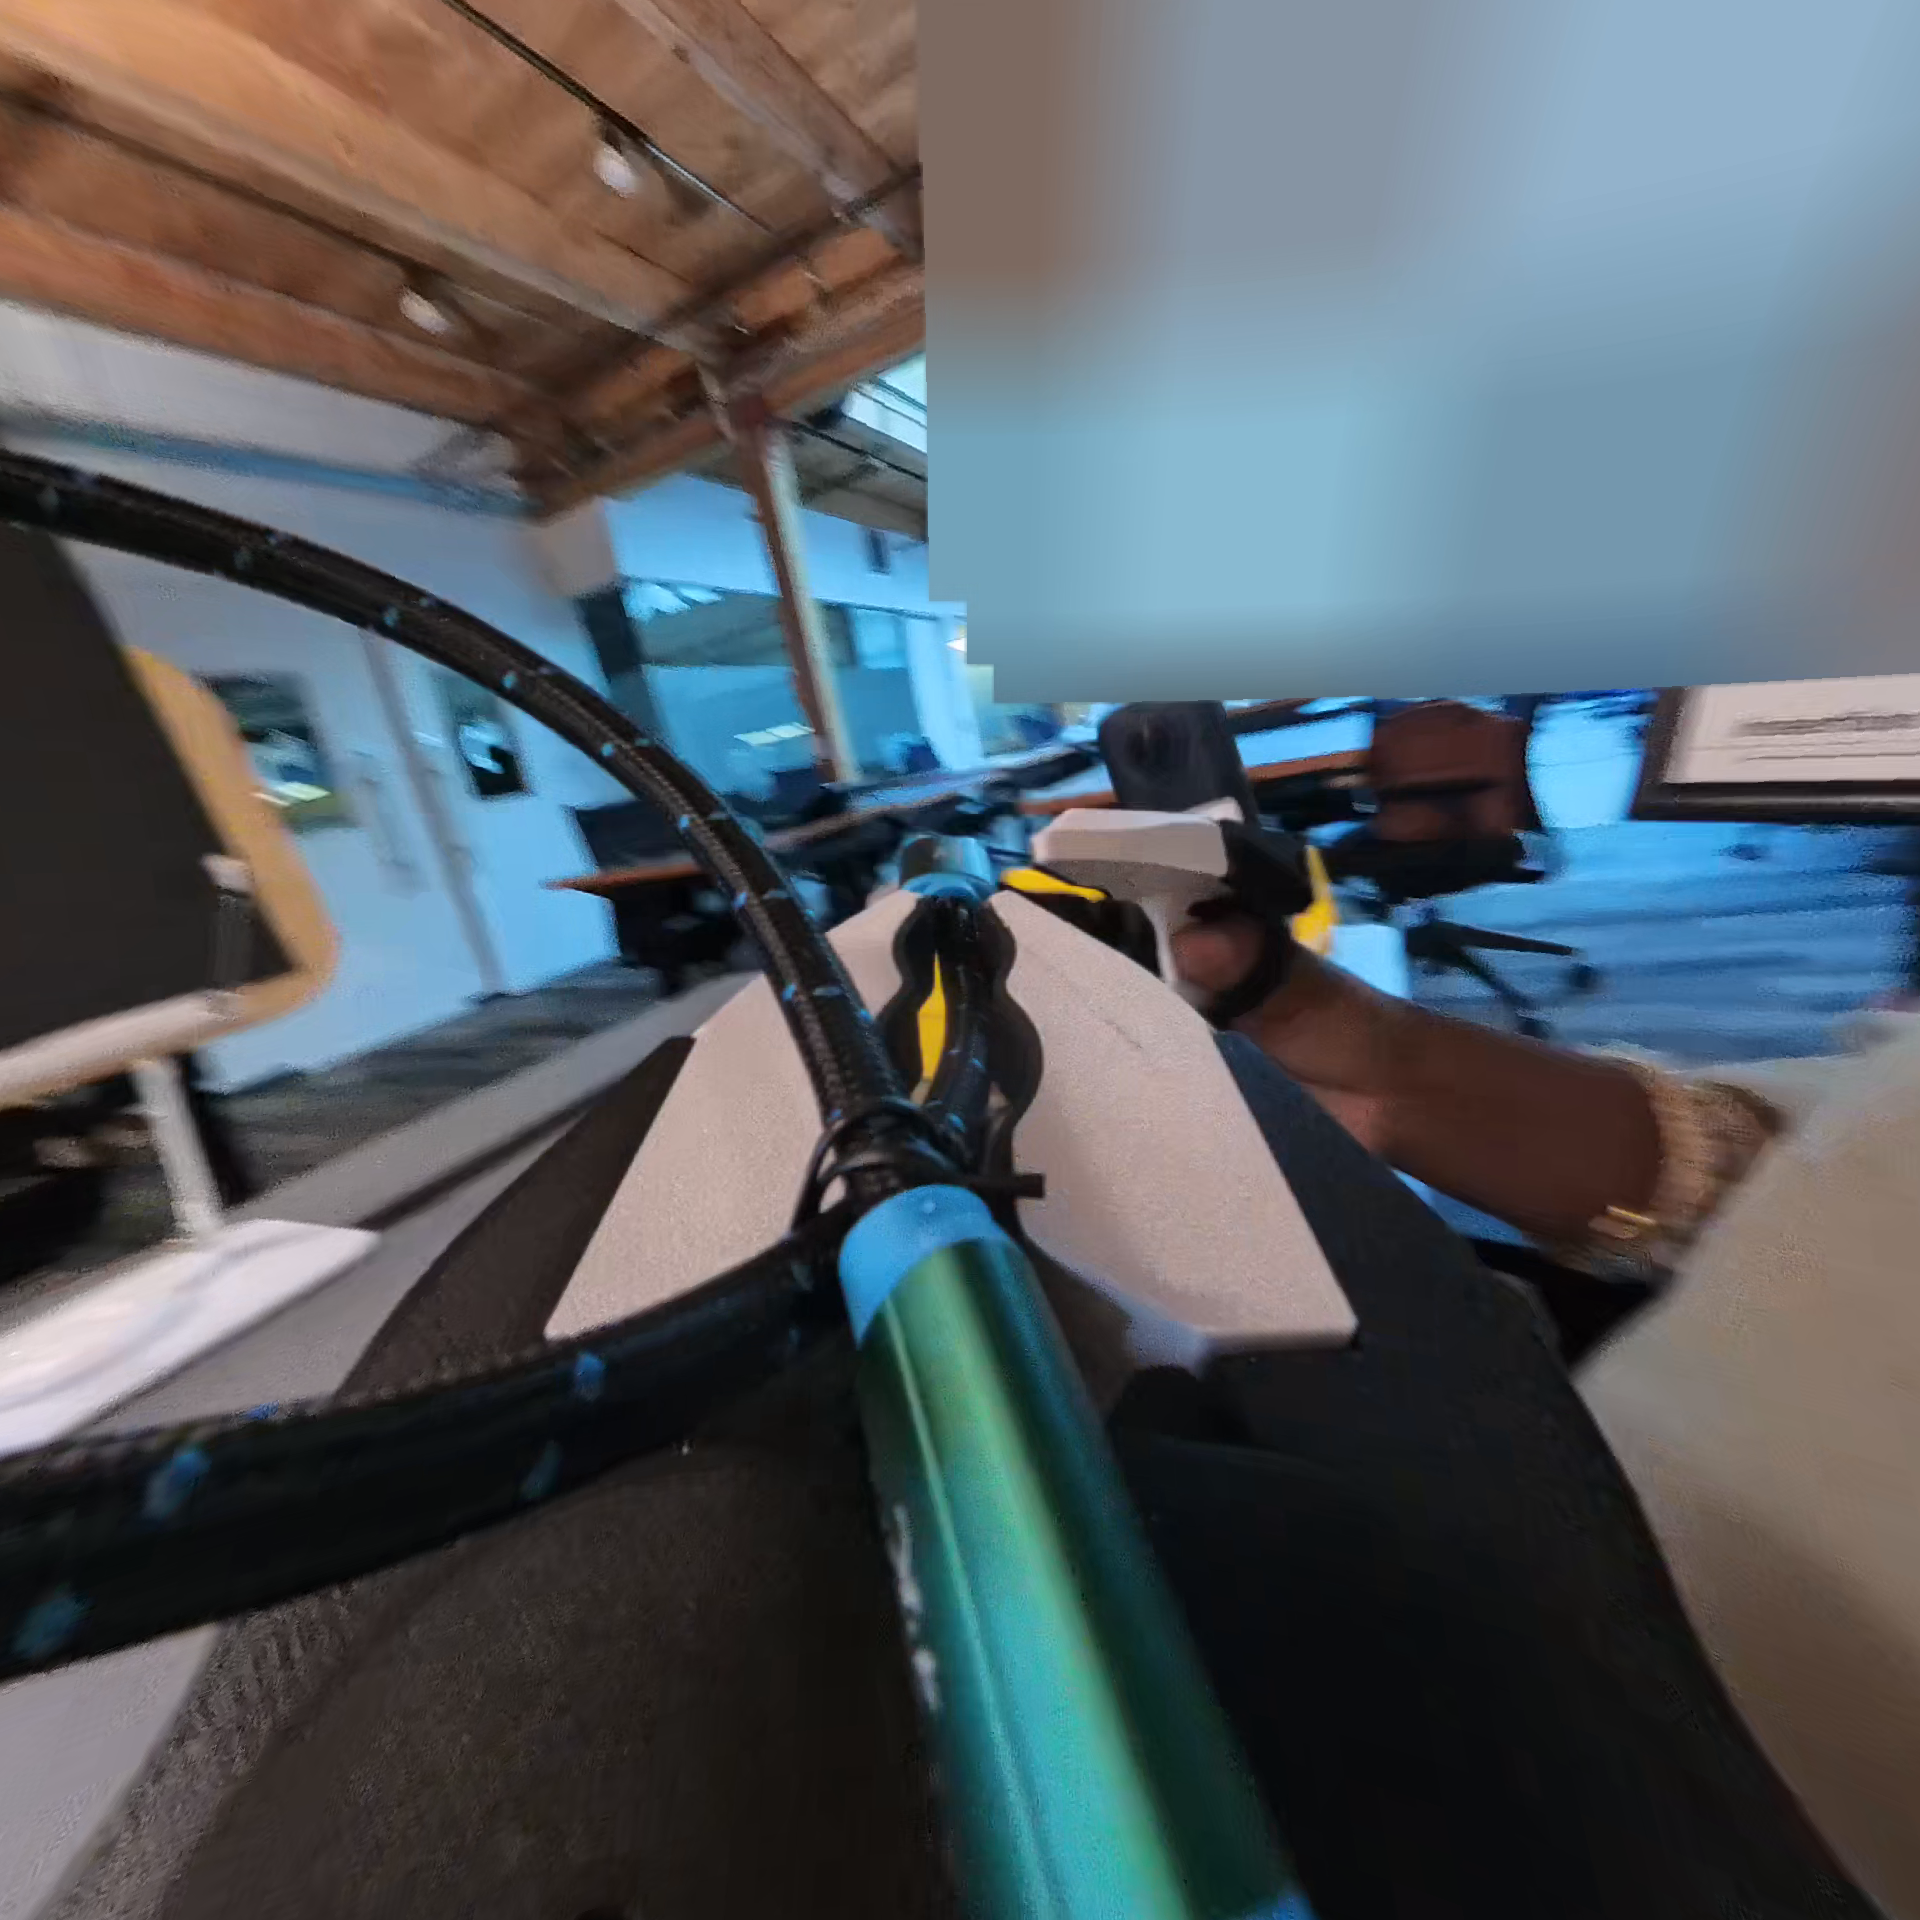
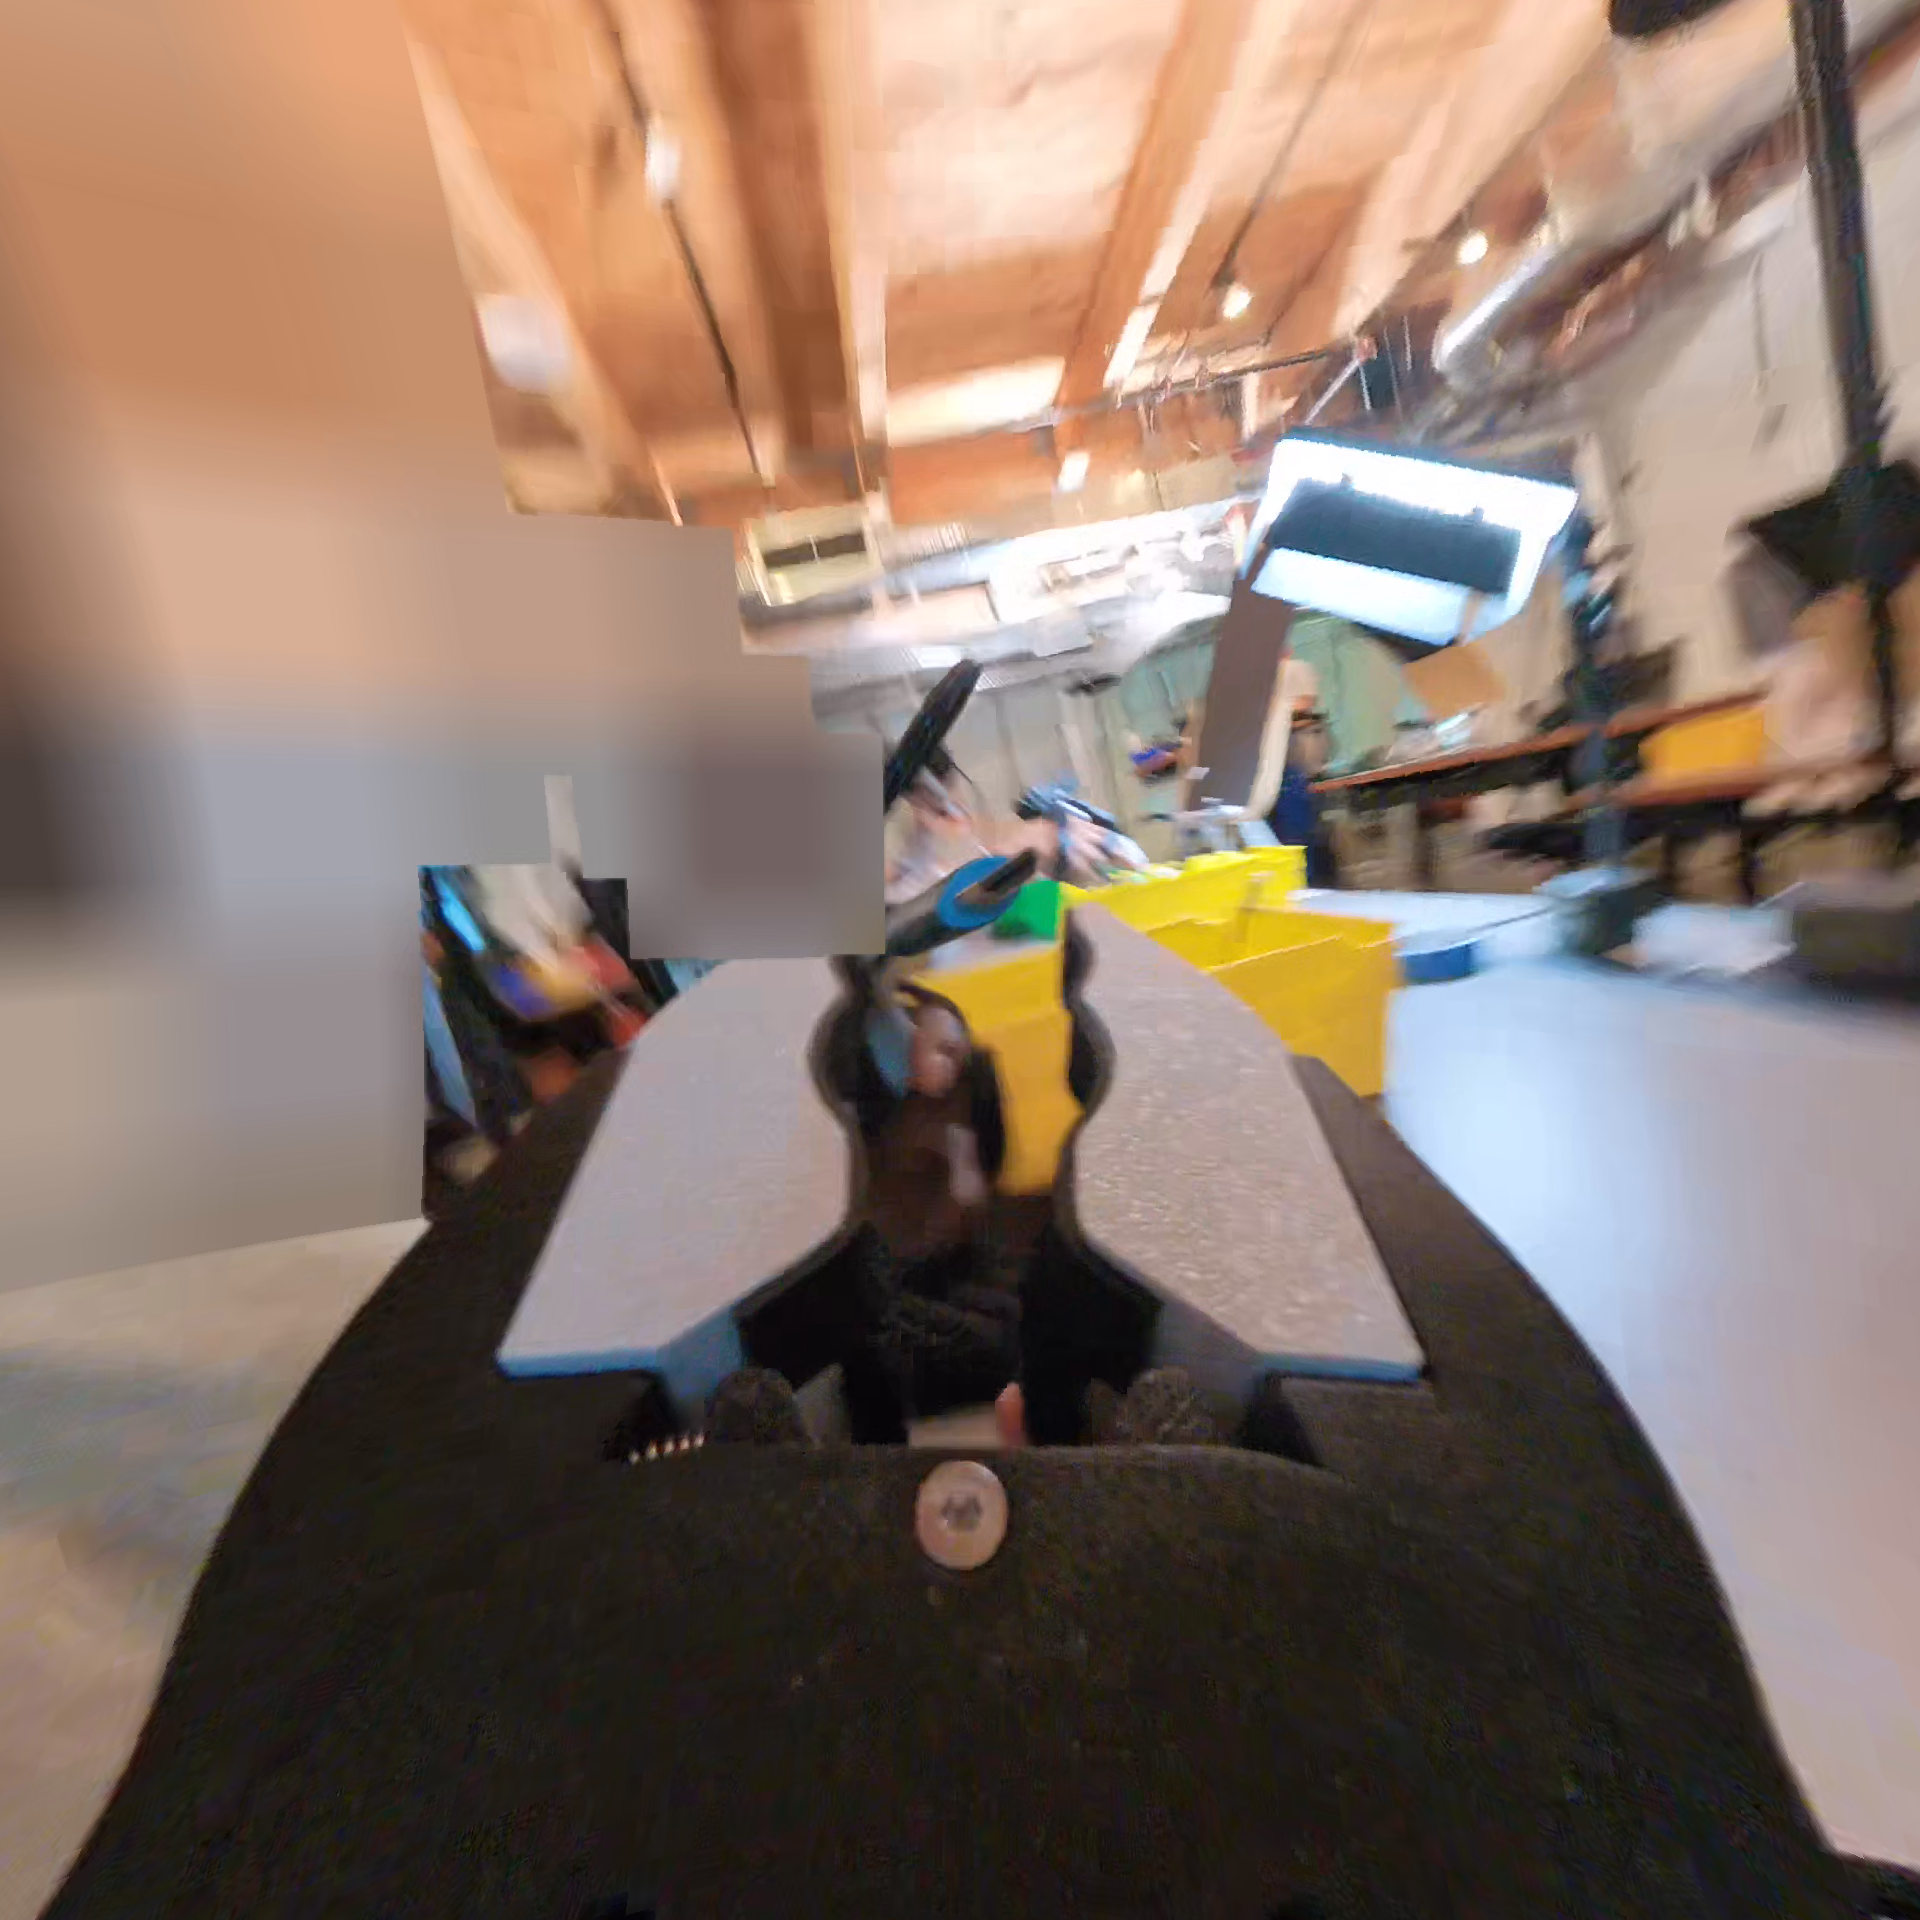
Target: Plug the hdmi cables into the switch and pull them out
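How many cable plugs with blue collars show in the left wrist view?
2. One green-bodied plug lies nearest the camera, tied to the looped hdmi cable; the other plug shows just past the tips of the jaws. More may be hidden.

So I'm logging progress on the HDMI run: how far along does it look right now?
Done: nothing can be confirmed, since no switch shows in either view. In hand: the left gripper is shut on a bundled black braided HDMI cable with a teal connector shell, lifted into the air. The right gripper is nearly shut, apparently empty, raised near yellow bins. Left: plugging in or pulling out cannot be judged.
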